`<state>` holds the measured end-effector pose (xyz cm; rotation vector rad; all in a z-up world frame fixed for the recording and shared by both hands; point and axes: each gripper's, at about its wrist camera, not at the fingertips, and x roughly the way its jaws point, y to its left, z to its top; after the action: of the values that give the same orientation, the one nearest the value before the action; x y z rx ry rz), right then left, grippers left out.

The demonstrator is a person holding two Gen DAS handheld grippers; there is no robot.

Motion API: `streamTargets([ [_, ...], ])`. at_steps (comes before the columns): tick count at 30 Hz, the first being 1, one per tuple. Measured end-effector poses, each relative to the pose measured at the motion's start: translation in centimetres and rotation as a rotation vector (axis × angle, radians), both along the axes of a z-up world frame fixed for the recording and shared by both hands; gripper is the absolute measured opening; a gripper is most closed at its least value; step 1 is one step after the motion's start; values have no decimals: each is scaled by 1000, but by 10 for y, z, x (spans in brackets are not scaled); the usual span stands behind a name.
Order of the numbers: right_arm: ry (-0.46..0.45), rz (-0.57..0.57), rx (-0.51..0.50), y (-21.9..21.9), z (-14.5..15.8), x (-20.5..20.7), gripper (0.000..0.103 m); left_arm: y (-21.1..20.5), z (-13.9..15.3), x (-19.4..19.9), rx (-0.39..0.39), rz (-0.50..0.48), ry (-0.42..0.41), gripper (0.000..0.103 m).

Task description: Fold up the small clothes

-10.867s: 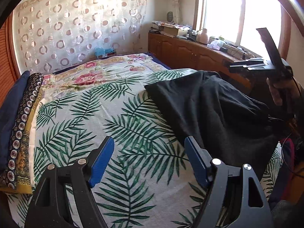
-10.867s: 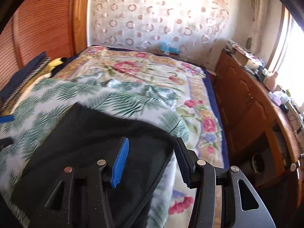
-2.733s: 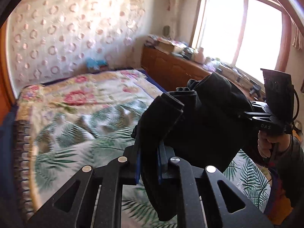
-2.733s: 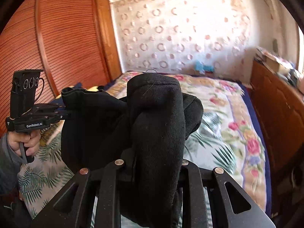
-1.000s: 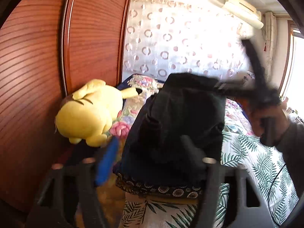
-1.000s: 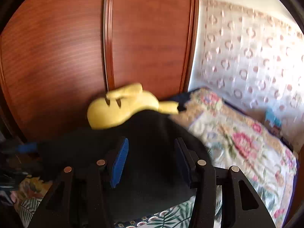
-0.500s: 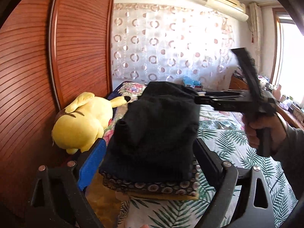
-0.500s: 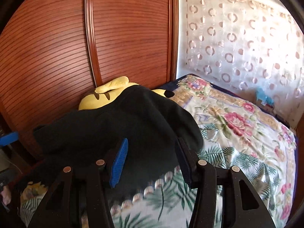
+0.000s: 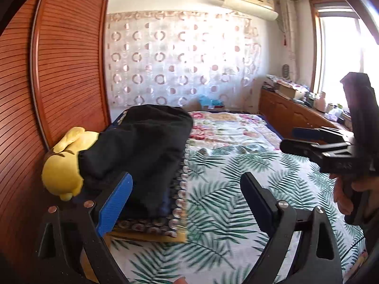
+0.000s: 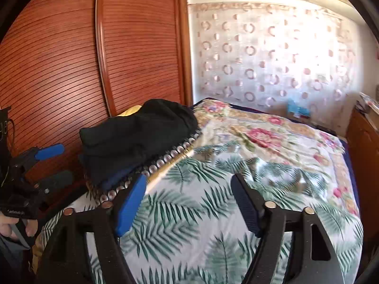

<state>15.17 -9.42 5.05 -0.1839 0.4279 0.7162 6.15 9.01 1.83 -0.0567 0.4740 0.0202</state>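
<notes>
The folded garment (image 9: 142,151) lies atop the stack (image 9: 151,222) at the bed's (image 9: 236,189) left edge, beside the plush toy (image 9: 64,163).

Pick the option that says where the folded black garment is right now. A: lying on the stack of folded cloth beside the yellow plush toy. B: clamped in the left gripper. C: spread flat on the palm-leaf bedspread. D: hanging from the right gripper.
A: the black garment rests on the stack of folded cloth next to the yellow plush toy, while the left gripper and right gripper are both open and empty.

black tongs (image 9: 187,203); blue pads (image 9: 115,203); silver screws
</notes>
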Motion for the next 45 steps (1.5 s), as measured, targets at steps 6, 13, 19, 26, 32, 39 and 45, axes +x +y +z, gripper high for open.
streamTargets([
  [6,-25,-127,31,-27,4,-42,83,-29,2,-5,3,-38,3,93],
  [13,-89,-283,107,-62,13,-93,83,-59,19,-15,35,-66,-30,93],
  [19,-115,-357,132,-72,18,-117,83,-73,30,-23,25,-79,-52,93],
  [26,-122,-378,141,-64,9,-126,83,-83,36,-29,35,-83,-61,93],
  [32,-123,-382,142,-65,4,-132,83,-83,37,-30,34,-80,-62,93],
  [39,-121,-384,136,-69,4,-124,83,-82,37,-30,30,-75,-60,93],
  [45,-120,-378,136,-74,5,-122,83,-81,37,-32,24,-61,-56,93],
])
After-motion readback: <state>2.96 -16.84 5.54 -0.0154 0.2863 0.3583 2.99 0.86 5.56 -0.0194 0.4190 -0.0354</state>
